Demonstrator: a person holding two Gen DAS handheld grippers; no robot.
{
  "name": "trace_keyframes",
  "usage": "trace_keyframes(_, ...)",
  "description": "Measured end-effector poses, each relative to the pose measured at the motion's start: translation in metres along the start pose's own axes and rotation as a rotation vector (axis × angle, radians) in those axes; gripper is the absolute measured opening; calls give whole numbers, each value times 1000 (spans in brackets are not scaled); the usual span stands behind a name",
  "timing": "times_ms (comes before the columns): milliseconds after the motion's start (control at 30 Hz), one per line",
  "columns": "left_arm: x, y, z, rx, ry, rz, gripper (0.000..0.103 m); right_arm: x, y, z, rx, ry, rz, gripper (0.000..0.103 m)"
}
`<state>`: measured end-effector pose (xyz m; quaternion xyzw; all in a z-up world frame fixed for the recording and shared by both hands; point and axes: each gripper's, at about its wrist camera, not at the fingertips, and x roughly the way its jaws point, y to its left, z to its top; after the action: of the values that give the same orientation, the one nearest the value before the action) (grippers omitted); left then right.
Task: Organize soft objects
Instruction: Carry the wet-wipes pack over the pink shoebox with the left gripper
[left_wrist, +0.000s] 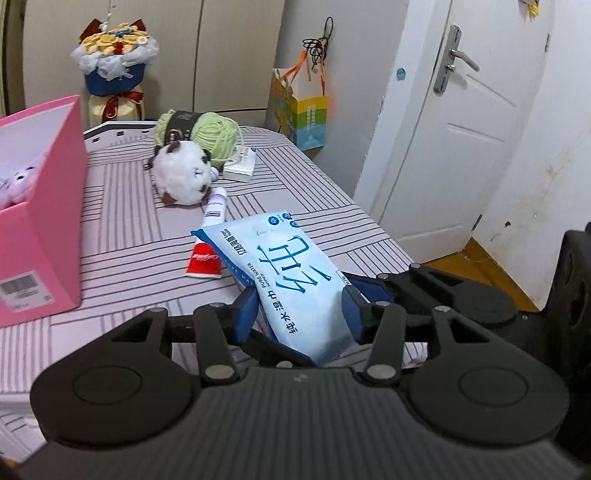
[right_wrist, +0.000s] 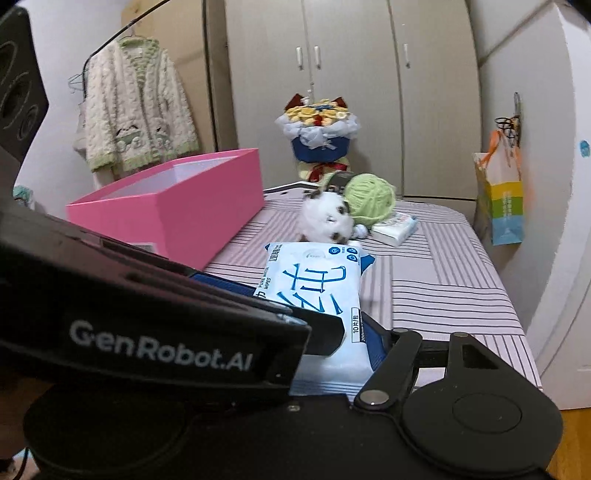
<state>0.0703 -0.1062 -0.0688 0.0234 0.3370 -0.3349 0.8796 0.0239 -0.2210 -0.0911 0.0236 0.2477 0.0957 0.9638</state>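
A light-blue pack of wet wipes (left_wrist: 291, 280) hangs tilted above the striped tabletop (left_wrist: 129, 240). My left gripper (left_wrist: 301, 299) has it between its blue pads, which touch both sides of its lower half. In the right wrist view the same wipes pack (right_wrist: 317, 288) sits in my right gripper (right_wrist: 299, 314), whose right blue pad presses its edge; the left gripper's black body crosses in front and hides the other finger. A white-and-brown plush (left_wrist: 183, 177) and a green yarn ball (left_wrist: 210, 134) lie farther back. The open pink box (left_wrist: 44, 221) at the left holds a purple plush (left_wrist: 18, 184).
A red-and-white toothpaste tube (left_wrist: 207, 258) lies under the pack's far end, and a small tissue packet (left_wrist: 242, 166) sits beside the yarn. A bouquet (left_wrist: 114, 62) stands behind the table, a paper bag (left_wrist: 303, 110) hangs on the wall, and a white door (left_wrist: 461, 129) is at right.
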Motion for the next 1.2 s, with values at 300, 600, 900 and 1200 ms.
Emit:
trace_keyframes(300, -50, 21, 7, -66, -23, -15, 47, -19, 29, 31, -43, 47, 87, 75)
trace_keyframes(600, -108, 49, 21, -88, -113, 33, 50, -26, 72, 72, -134, -17, 182, 75)
trace_keyframes(900, -132, 95, 46, -63, -227, 161, 50, 18, 103, 113, -95, -101, 268, 75)
trace_keyframes(1200, -111, 162, 79, -126, -219, 175, 50, 86, 121, 150, -131, -53, 287, 76)
